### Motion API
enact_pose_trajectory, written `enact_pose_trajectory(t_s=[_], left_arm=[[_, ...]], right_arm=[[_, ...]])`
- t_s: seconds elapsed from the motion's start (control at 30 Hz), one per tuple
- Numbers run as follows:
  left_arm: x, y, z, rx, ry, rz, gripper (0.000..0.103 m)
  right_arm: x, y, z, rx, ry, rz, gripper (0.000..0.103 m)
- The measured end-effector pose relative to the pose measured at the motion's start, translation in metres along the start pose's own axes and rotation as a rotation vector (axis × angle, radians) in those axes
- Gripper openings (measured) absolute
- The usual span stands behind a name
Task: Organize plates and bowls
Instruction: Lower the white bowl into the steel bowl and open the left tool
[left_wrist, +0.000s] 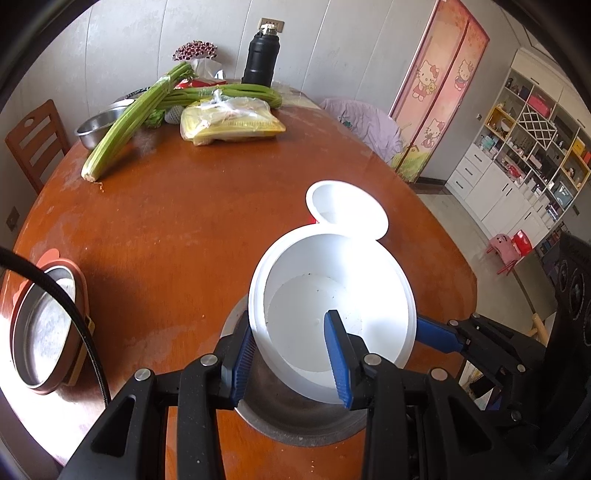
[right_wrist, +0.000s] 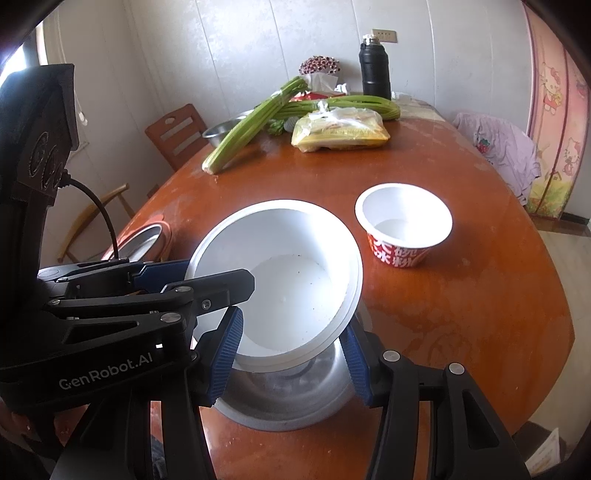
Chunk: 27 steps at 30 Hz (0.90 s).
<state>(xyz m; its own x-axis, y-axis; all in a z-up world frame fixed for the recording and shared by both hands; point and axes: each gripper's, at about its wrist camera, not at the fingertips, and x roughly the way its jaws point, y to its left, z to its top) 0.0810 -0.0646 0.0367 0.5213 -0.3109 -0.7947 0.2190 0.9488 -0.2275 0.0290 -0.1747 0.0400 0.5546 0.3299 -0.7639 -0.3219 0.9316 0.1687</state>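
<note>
The white bowl (left_wrist: 332, 306) sits tilted at lower centre of both views, over a steel bowl (right_wrist: 284, 398) on the desk (left_wrist: 177, 229). The left gripper (left_wrist: 291, 358) has its jaws clamped on the white bowl's near wall, one finger inside and one outside. The right gripper (right_wrist: 291, 360) has its jaws apart, straddling the white bowl's near rim; whether its pads press on the rim I cannot tell.

The step in hand looks like nesting the white bowl into the steel one; next it likely needs levelling and lowering before release.

Only the right wrist view shows the printed noodle cup (right_wrist: 404, 225) standing whole at centre right. Only the left wrist view clearly shows the round tray (left_wrist: 44, 332) at lower left.
</note>
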Motion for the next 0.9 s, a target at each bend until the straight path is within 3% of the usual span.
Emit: enact_pose_trajectory(t_s=[0.9], left_arm=[[0.029, 0.008, -0.019, -0.018, 0.088, -0.007, 0.037]], right_arm=[[0.028, -0.007, -0.021, 0.018, 0.100, 0.007, 0.056]])
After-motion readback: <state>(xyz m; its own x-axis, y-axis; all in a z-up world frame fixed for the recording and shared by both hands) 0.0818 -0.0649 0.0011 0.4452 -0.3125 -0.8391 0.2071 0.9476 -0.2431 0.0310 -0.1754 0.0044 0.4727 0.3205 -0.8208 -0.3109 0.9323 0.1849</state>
